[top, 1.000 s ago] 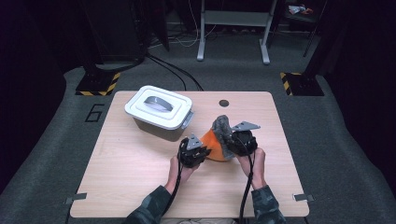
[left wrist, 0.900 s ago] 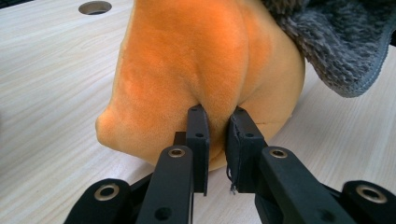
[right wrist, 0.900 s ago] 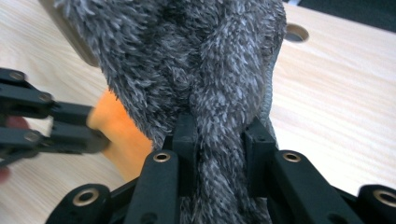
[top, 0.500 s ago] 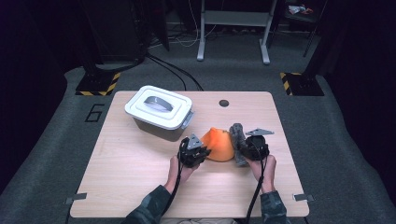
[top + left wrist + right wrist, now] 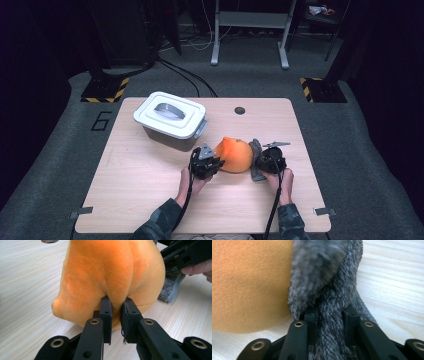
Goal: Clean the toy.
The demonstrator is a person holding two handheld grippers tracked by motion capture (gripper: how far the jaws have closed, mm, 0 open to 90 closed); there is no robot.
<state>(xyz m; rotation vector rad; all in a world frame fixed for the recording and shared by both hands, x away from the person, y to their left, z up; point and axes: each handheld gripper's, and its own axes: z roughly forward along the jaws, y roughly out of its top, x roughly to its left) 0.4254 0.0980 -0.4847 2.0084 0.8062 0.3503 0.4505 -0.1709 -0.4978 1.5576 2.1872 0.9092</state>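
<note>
Orange plush fabric [image 5: 110, 277], soft and rounded like a cushion cover, is pinched at its near edge by the left claw [image 5: 116, 312], whose jaws stand narrow with a fold of the fabric squeezed between them. The right claw [image 5: 331, 317] grips in the same way a grey furry piece [image 5: 332, 290] that lies against the orange fabric on its right side. Compared with one second ago, the right claw has come down: then it held the grey piece raised above the orange one, now both pieces rest low on the wooden tabletop [image 5: 150, 195], between the two hands. The left claw [image 5: 206, 162] has kept its place. This probably means that the soft item is now laid down flat. Behind, well apart, stands a white plastic box with a grey-handled lid [image 5: 170, 120], closed.
</note>
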